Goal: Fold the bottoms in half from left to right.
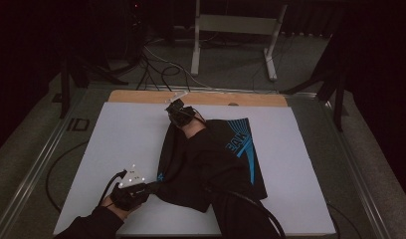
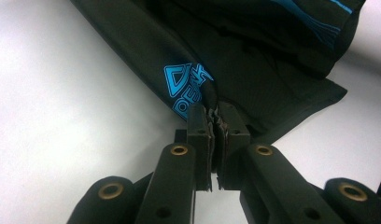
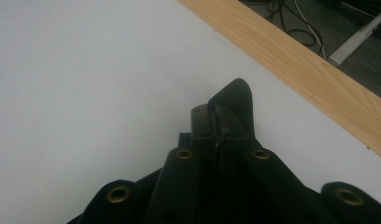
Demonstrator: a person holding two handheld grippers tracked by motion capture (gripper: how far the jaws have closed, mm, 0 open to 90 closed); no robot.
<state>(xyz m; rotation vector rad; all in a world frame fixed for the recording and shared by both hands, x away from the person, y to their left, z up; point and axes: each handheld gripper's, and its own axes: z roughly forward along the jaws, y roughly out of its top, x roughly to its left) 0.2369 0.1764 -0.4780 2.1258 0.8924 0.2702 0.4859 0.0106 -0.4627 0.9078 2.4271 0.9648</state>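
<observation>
A black garment (image 1: 216, 159) with blue print lies on the white table top (image 1: 121, 134), partly folded over itself. My left gripper (image 1: 153, 187) sits at its near left corner, shut on the fabric edge beside a blue logo (image 2: 181, 86); in the left gripper view the cloth (image 2: 272, 79) is pinched between the closed jaws of the left gripper (image 2: 218, 112). My right gripper (image 1: 175, 113) reaches to the far edge of the garment. In the right gripper view its jaws, the right gripper (image 3: 215, 116), are shut on a black fold of cloth (image 3: 237, 95) lifted just above the table.
A wooden strip (image 1: 201, 98) borders the table's far edge, also the wooden strip (image 3: 296, 56) in the right gripper view. Beyond it on the floor lie cables (image 1: 156, 64) and a white frame stand (image 1: 236, 30). White table surface spreads left of the garment.
</observation>
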